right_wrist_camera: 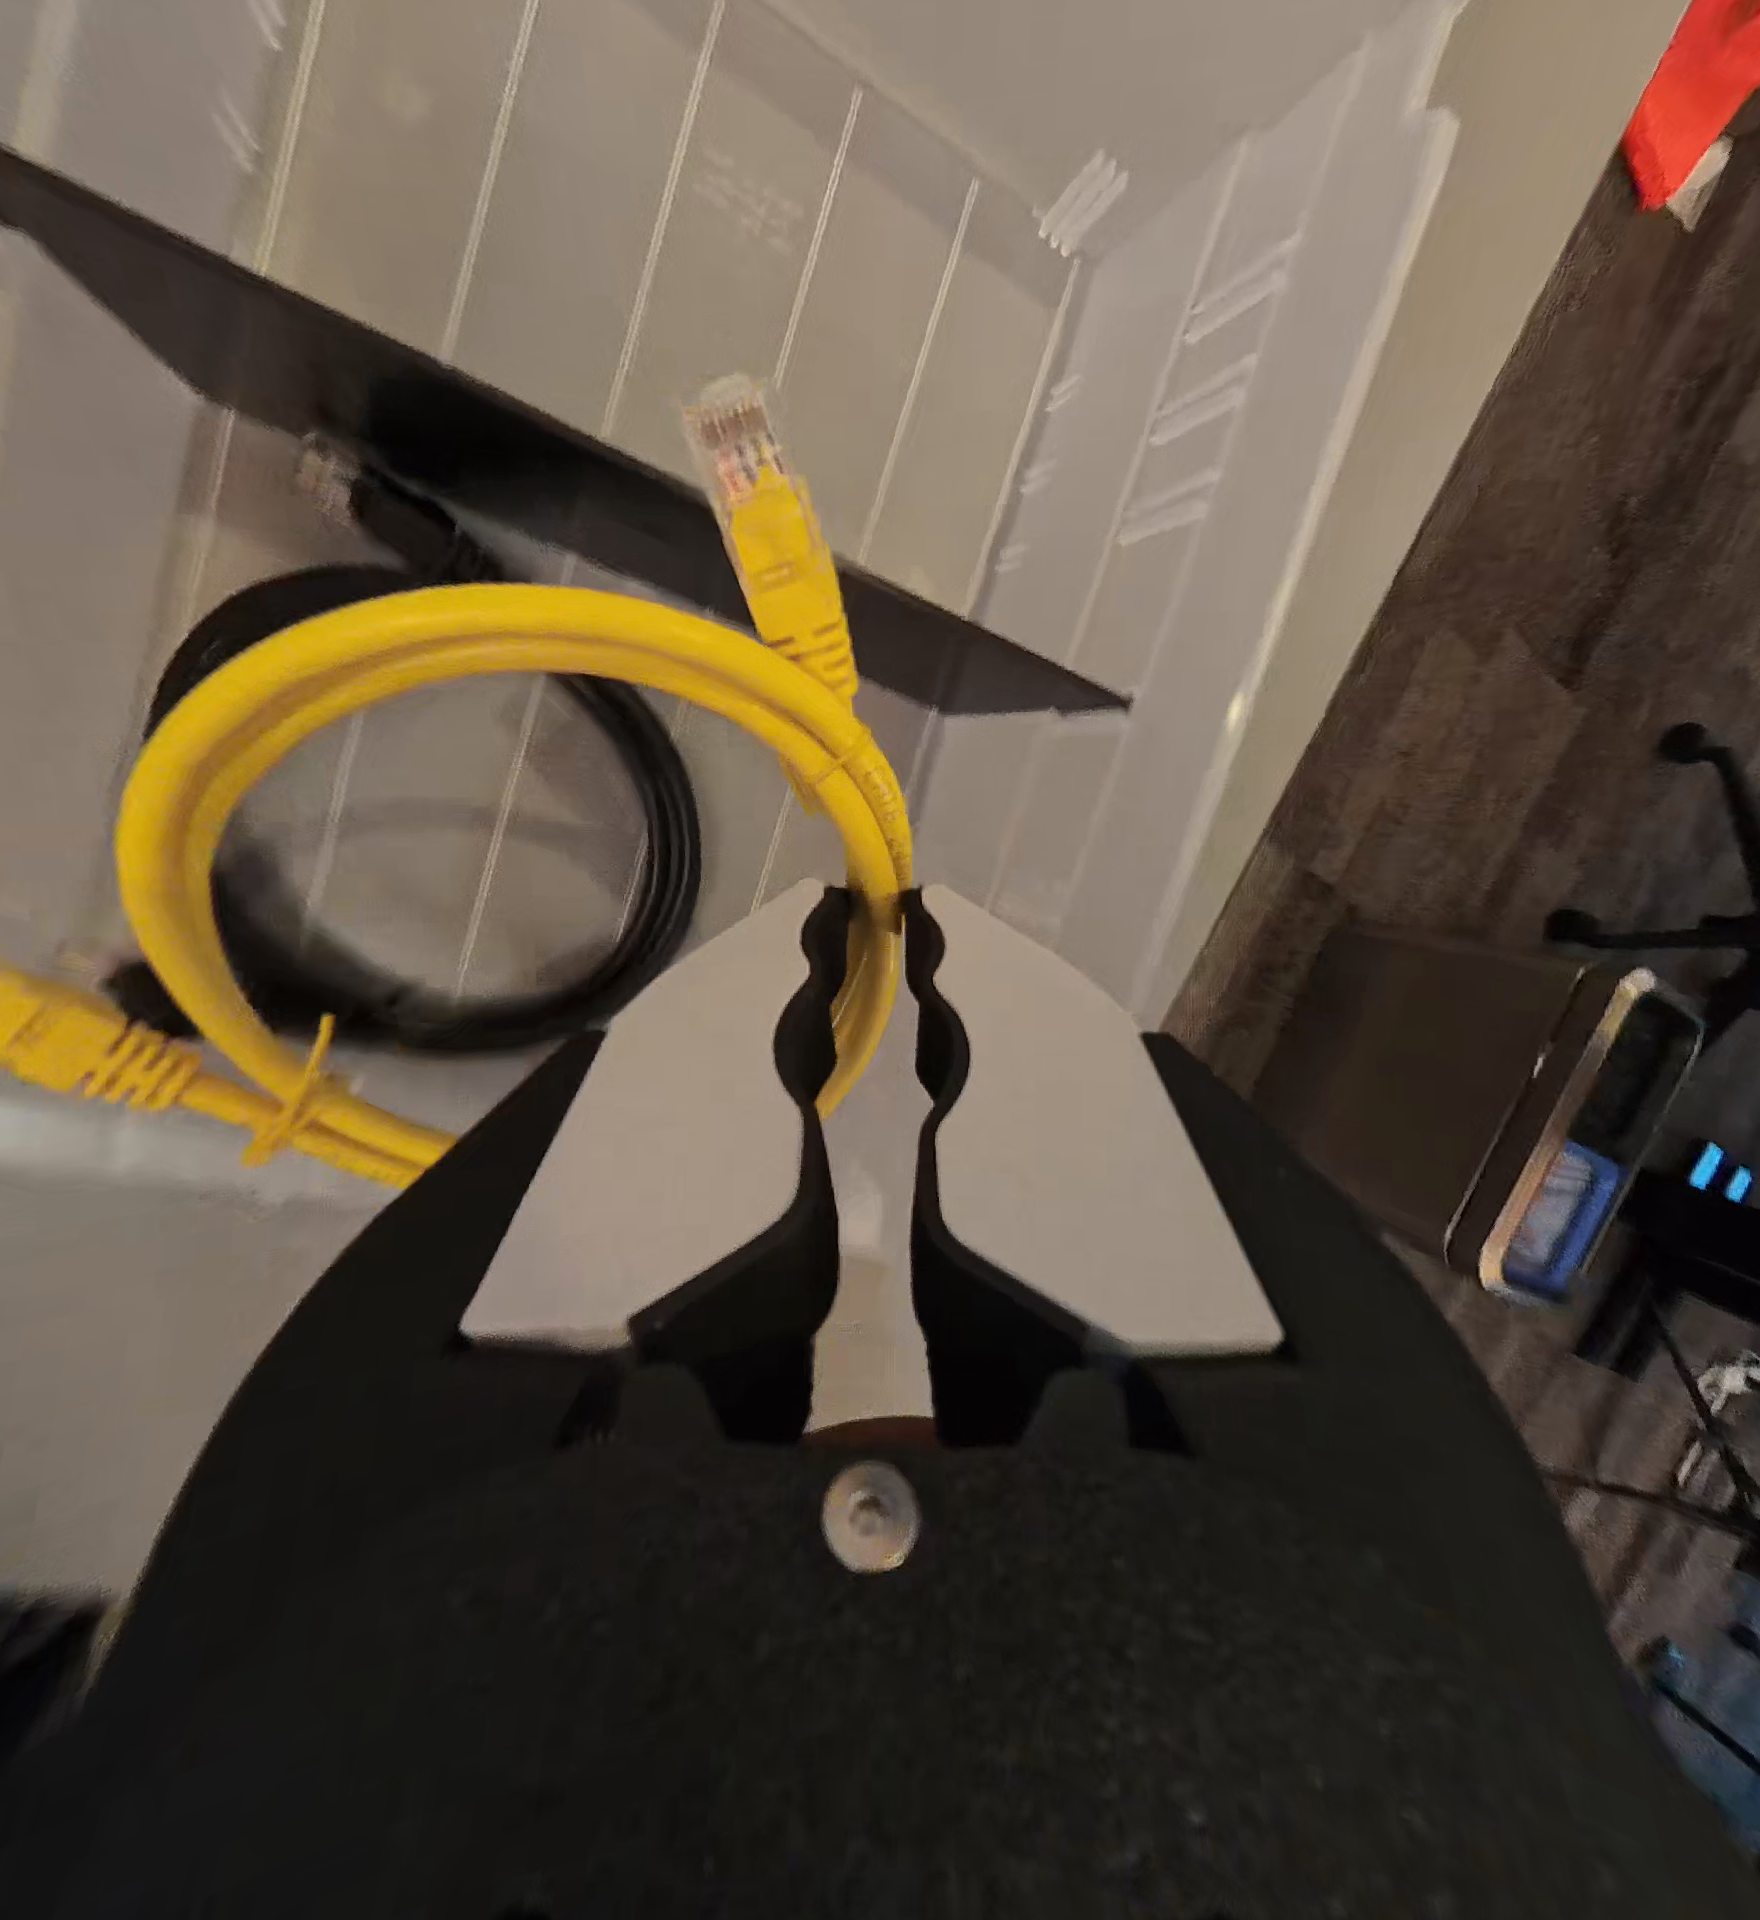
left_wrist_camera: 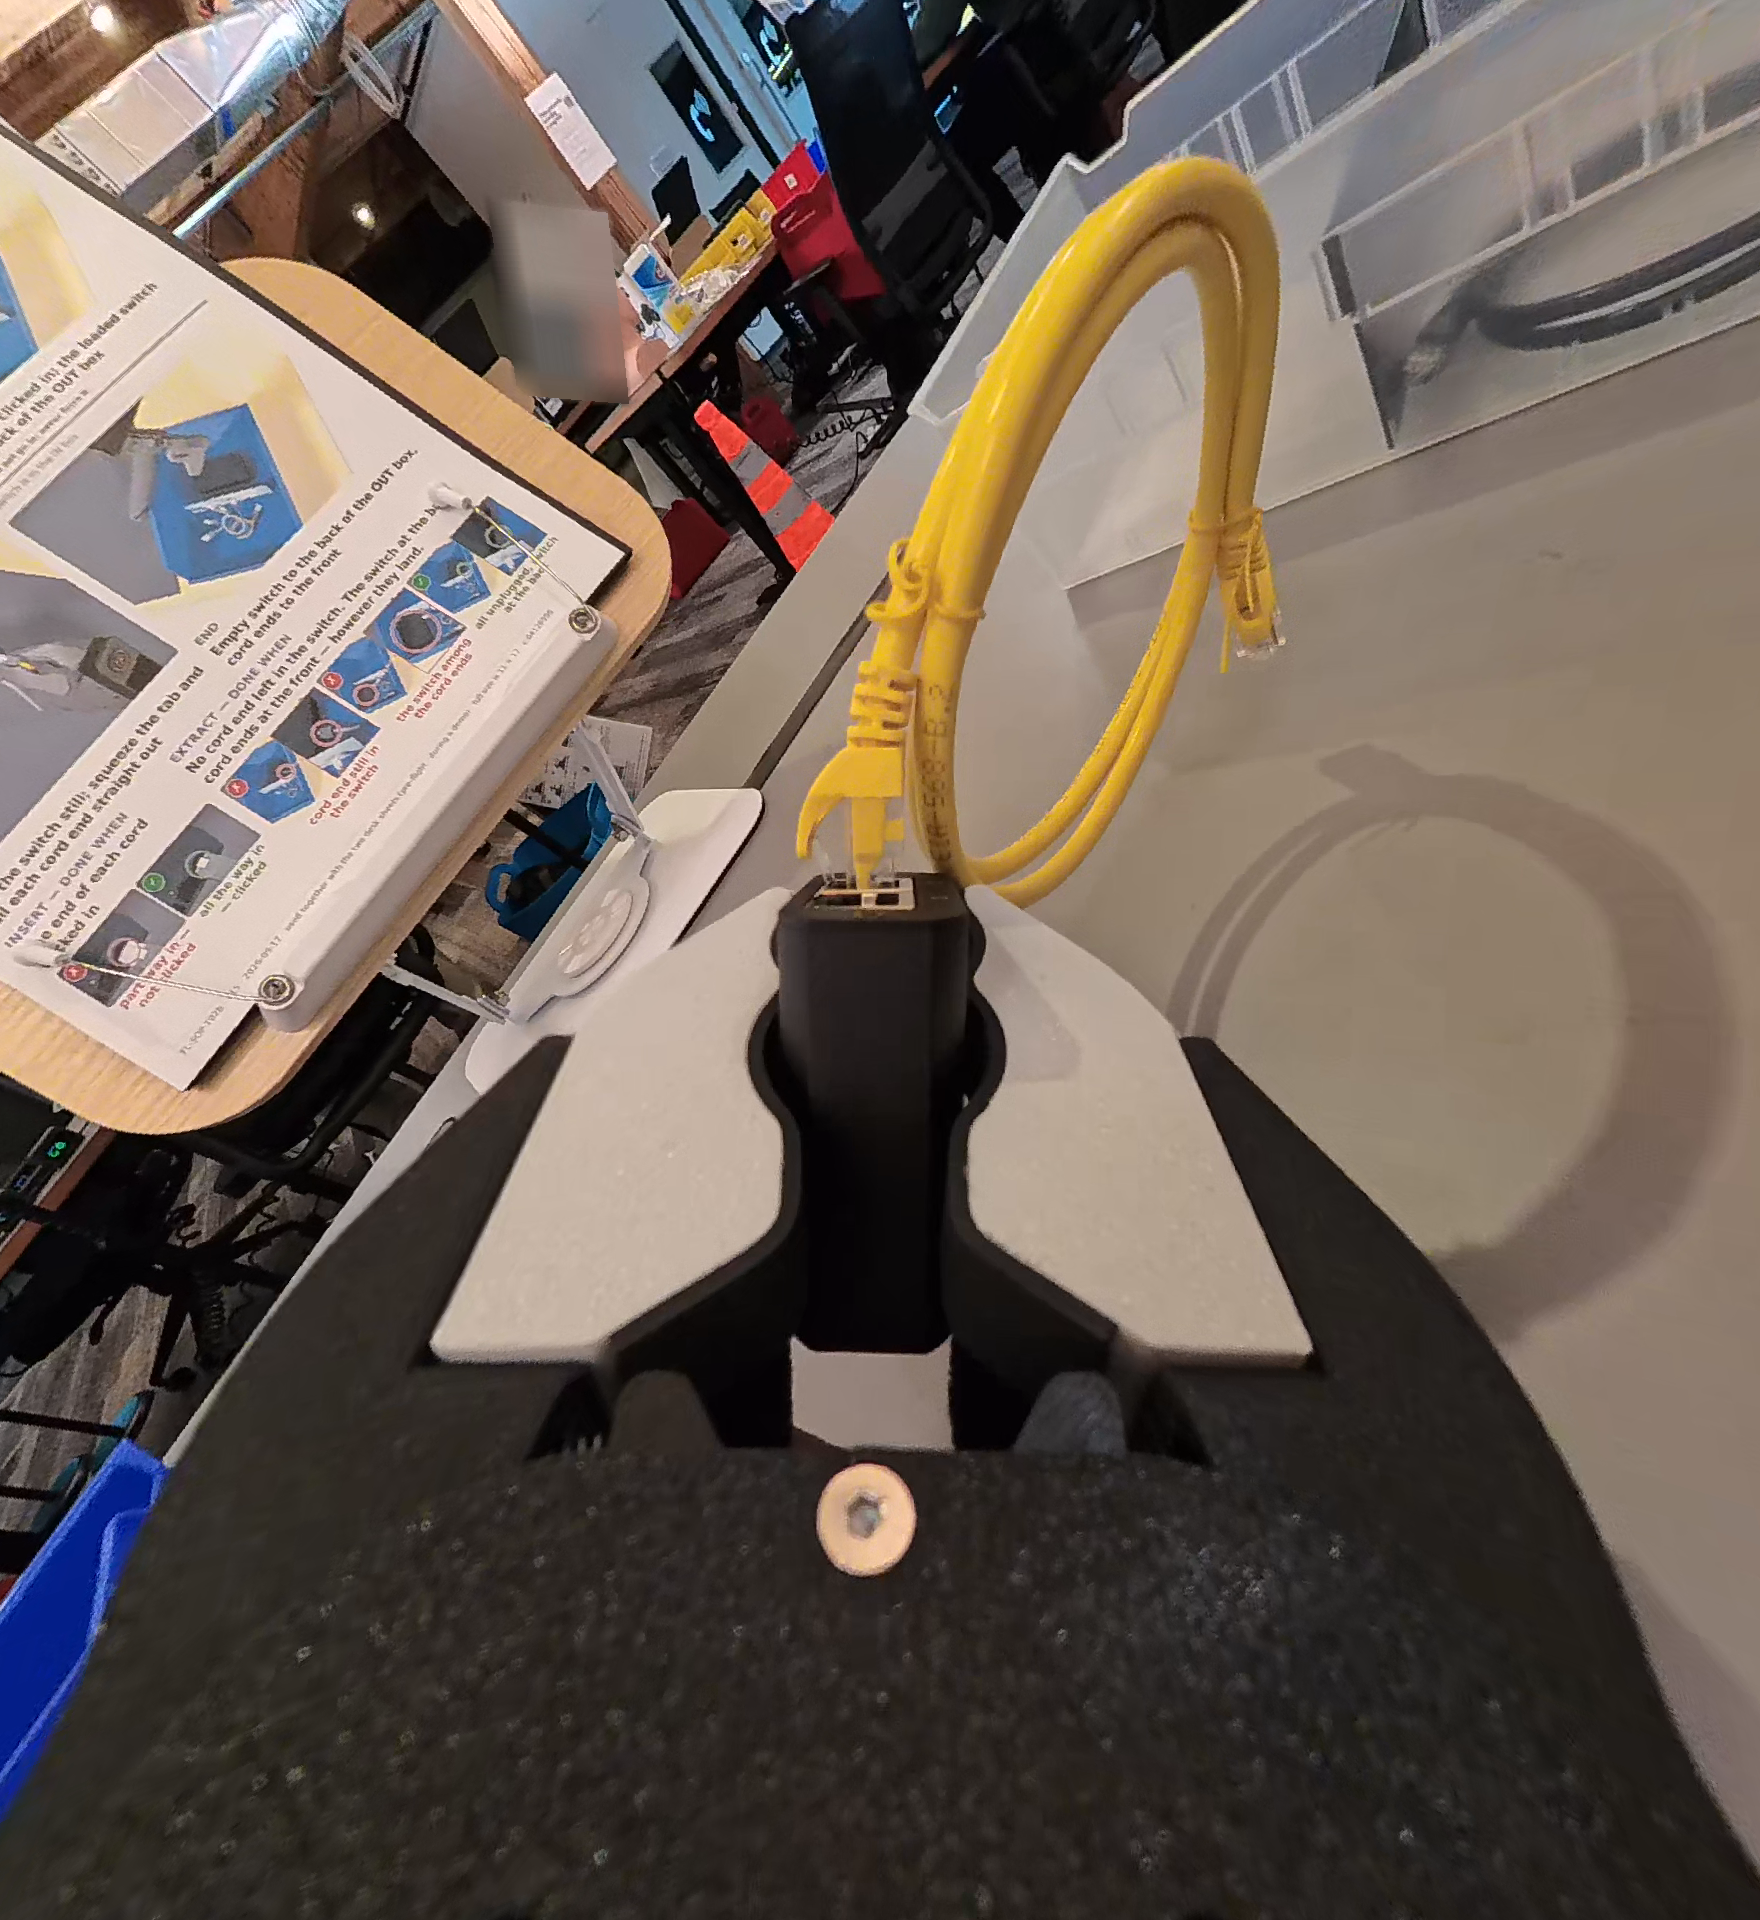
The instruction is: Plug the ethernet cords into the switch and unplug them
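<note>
While the left gripper (left_wrist_camera: 876, 997) clamps the black switch (left_wrist_camera: 871, 1122) between its pads, a coiled yellow cord (left_wrist_camera: 1094, 540) stands plugged into the port face, its free plug (left_wrist_camera: 1255, 613) hanging in open air above bare grey table (left_wrist_camera: 1478, 935). The right gripper (right_wrist_camera: 871, 935) pinches a second yellow cord (right_wrist_camera: 356, 665) at the fingertips, the jaws narrow. A clear bin (right_wrist_camera: 1167, 468) wall stands close ahead. The black cord (right_wrist_camera: 637, 831) behind is blurred; the switch's far ports are hard to make out.
</note>
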The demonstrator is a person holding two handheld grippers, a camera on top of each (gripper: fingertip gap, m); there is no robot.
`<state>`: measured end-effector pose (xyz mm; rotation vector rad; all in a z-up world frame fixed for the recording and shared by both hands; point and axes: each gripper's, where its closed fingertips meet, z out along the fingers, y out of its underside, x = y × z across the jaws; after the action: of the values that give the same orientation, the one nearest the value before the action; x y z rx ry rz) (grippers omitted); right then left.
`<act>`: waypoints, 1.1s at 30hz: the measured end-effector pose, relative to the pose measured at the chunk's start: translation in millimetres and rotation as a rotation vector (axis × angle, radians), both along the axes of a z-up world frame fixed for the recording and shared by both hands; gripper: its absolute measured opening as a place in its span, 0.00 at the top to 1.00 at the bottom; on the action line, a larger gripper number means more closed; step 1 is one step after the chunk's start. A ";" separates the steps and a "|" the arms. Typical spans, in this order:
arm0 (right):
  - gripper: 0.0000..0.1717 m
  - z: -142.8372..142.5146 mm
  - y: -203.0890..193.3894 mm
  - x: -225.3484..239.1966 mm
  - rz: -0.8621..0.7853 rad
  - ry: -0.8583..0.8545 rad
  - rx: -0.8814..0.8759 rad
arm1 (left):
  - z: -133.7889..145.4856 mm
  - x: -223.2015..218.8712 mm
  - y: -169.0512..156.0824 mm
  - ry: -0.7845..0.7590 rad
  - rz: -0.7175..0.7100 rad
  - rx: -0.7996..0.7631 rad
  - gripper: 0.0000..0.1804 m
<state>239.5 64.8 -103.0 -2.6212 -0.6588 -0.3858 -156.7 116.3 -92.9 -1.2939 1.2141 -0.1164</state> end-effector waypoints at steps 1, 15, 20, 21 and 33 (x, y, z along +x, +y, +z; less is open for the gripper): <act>0.94 7.7 -9.4 0.2 -0.019 0.002 -0.046 | -0.9 0.1 0.1 0.002 0.000 -0.003 0.86; 0.91 -67.8 -7.4 16.1 -0.233 -0.044 -0.450 | 1.8 2.0 -4.2 0.004 -0.013 0.004 0.86; 0.84 -25.4 -4.9 19.3 -0.221 -0.106 -0.203 | 3.1 1.2 -4.1 -0.004 -0.020 0.002 0.86; 0.83 -7.3 -3.0 12.6 -0.198 -0.104 -0.123 | 2.7 1.5 -4.3 -0.007 -0.024 -0.004 0.86; 0.78 75.7 -14.8 -323.5 0.981 0.385 0.379 | 3.7 11.6 -23.3 -0.004 -0.142 0.017 0.86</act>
<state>-84.0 50.0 -27.4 -1.6686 -1.4226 0.2647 -145.0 93.1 -89.2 -1.1918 1.3011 -0.2108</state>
